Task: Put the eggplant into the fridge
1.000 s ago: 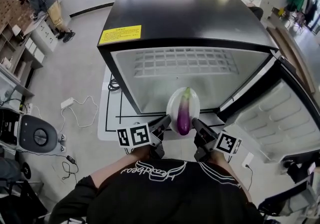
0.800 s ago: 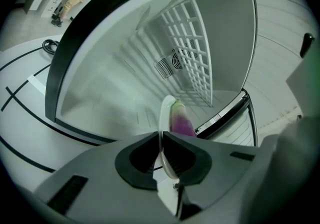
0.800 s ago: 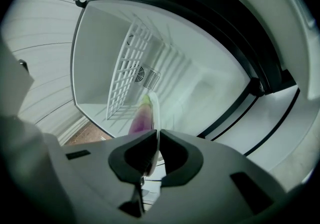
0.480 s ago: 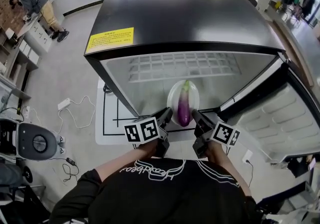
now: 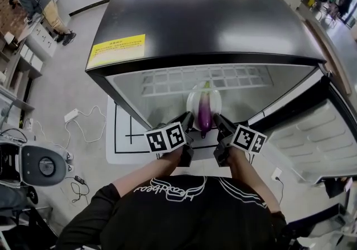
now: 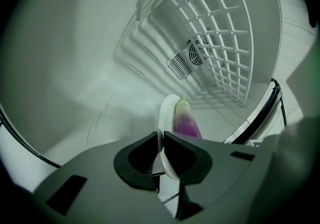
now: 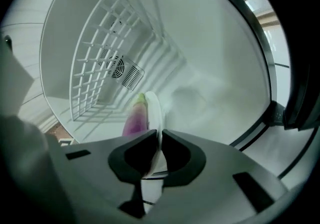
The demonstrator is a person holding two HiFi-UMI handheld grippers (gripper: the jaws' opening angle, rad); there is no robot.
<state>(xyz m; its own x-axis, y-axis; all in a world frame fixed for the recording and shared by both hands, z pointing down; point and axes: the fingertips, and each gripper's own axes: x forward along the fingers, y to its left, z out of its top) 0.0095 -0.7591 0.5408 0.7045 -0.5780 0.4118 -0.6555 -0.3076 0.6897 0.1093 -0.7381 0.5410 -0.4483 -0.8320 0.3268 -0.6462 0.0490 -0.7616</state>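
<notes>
Right now the eggplant (image 5: 204, 114) is lying lengthwise on a white plate (image 5: 191, 104) that the two tongs are carrying between them. Its long axis is running straight away from the person and into the open fridge (image 5: 206, 14). The green stem end is pointing forward, beyond the tips of the tongs, and the rounded purple end is pointing back toward the person, between the two tongs.

The left tongs (image 5: 188, 125) are gripping the plate's left rim. In the left gripper view the jaws are standing almost together, with only the thin white edge of the plate (image 6: 165, 113) pinched between them, and the eggplant (image 6: 186, 123) is showing just right of that edge. The right tongs (image 5: 218, 125) are doing the same on the right rim. In the right gripper view the jaws are closing narrowly on the plate's edge (image 7: 152, 108), with the eggplant (image 7: 132, 120) lying just to their left.

Plate and eggplant are hanging at the fridge's opening, ahead of both tongs. A white wire shelf (image 5: 167, 80) is showing farther in, and a round fan vent (image 6: 192, 55) is sitting on the back wall beyond the tips. The fridge door (image 5: 312, 131) is standing open off to the right of the right tongs.
</notes>
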